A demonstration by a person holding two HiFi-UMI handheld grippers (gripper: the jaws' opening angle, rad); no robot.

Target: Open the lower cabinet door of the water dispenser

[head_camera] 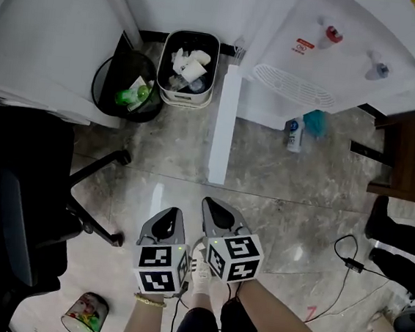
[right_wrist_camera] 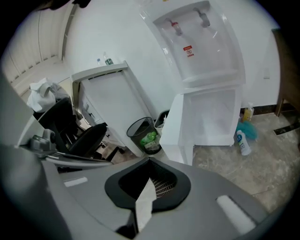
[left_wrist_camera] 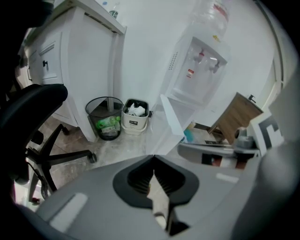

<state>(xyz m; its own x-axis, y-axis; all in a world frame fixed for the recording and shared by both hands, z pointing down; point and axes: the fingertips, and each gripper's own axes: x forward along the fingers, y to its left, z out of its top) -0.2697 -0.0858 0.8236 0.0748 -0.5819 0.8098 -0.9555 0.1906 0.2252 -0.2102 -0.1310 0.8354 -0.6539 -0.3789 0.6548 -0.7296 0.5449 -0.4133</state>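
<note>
The lower cabinet door (head_camera: 224, 126) of the white water dispenser (head_camera: 329, 56) stands swung wide open. In the head view it shows edge-on, jutting out over the marbled floor (head_camera: 300, 201) from the cabinet's left side. The right gripper view looks into the cabinet's white inside.

Both tools are held low and close to the person, side by side and well apart from the door. The left tool (head_camera: 169, 215) has its jaws together with nothing between them. The right tool (head_camera: 214, 206) is likewise closed and holds nothing.

Left of the door are a white bin (head_camera: 188, 67) of crumpled paper and a black mesh wastebasket (head_camera: 127, 87). A white bottle (head_camera: 293, 134) lies by the dispenser's base, and a black office chair (head_camera: 19, 201) is at the far left.
</note>
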